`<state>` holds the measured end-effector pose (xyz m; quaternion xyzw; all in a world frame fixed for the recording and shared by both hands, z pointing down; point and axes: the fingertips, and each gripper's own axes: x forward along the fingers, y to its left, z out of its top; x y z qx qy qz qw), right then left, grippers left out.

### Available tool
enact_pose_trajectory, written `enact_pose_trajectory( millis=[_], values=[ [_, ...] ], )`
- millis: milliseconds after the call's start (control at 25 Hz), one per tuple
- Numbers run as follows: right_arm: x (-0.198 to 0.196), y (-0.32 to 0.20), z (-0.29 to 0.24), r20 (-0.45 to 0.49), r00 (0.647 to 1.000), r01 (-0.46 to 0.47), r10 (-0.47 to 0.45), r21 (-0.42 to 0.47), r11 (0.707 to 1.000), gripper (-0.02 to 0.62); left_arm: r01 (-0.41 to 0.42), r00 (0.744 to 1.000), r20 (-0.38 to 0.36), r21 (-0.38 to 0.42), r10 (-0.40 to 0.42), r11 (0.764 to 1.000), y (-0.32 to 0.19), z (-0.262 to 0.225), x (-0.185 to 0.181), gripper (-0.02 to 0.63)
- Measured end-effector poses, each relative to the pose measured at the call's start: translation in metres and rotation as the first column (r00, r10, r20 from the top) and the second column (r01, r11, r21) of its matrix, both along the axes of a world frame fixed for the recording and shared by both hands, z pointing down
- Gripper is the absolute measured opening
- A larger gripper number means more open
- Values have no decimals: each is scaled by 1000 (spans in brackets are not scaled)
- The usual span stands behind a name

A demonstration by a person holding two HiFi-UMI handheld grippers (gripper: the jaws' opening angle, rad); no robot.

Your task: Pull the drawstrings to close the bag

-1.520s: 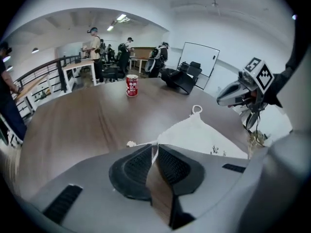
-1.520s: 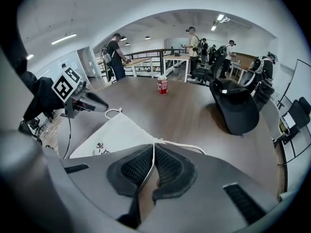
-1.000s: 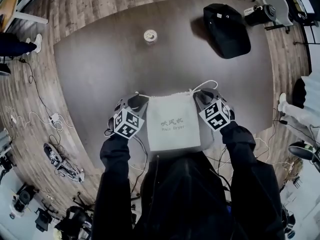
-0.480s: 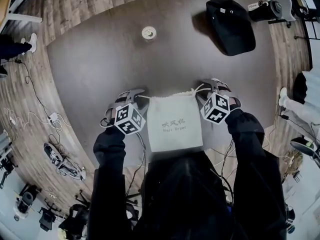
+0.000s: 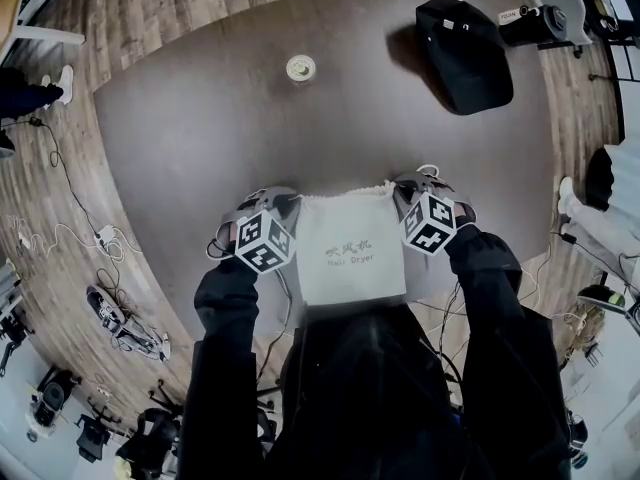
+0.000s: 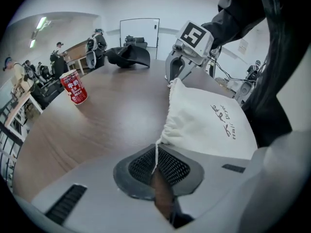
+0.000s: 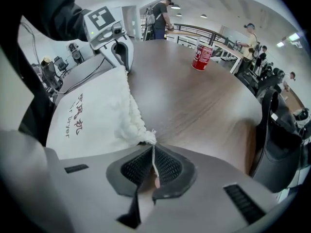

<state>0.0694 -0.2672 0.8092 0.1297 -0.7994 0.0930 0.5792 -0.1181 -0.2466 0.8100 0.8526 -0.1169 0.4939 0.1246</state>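
The bag (image 5: 350, 248) lies flat at the near edge of the table (image 5: 200, 138), right in front of the person, its gathered mouth turned toward the far edge. The left gripper (image 5: 283, 201) sits at the left corner of that mouth. Its jaws have just been closing and are now pinched narrow on the left cord (image 6: 156, 154), which runs straight from the puckered cloth into the pads. The right gripper (image 5: 405, 186) sits at the other corner. Its jaws have just been closing too and are clamped on the right cord (image 7: 154, 159), where it leaves the bunched hem. Both grippers point steeply down. A can (image 5: 300, 68) stands well apart near the far edge, and a cap (image 5: 462, 53) lies at the far right.
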Motion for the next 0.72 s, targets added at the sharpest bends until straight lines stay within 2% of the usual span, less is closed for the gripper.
enact_pose_trajectory(
  millis=[120, 200, 240, 360, 440, 560, 720],
  values=[
    [1, -7, -10, 37, 988, -148, 147, 20, 989, 31, 75, 997, 15, 14, -75, 997, -2, -2, -3, 38],
    [4, -14, -25, 80, 960, -273, 270, 33, 961, 29, 182, 983, -1, 25, -182, 983, -8, -10, -6, 38],
    [6, -16, -34, 105, 941, -327, 322, 38, 944, 29, 247, 969, -21, 26, -247, 969, -10, -18, -7, 37],
    [10, -16, -65, 178, 886, -444, 428, 61, 894, 29, 425, 902, -92, 28, -422, 905, -15, -48, -10, 37],
    [10, -13, -90, 232, 854, -495, 466, 87, 864, 29, 510, 855, -133, 36, -501, 860, -15, -73, -12, 37],
    [10, -12, -131, 316, 818, -542, 481, 139, 829, 29, 596, 794, -201, 69, -574, 800, -17, -114, -11, 37],
    [10, -6, -185, 409, 788, -571, 460, 208, 794, 29, 675, 724, -287, 111, -627, 729, -8, -167, -11, 37]
  ],
)
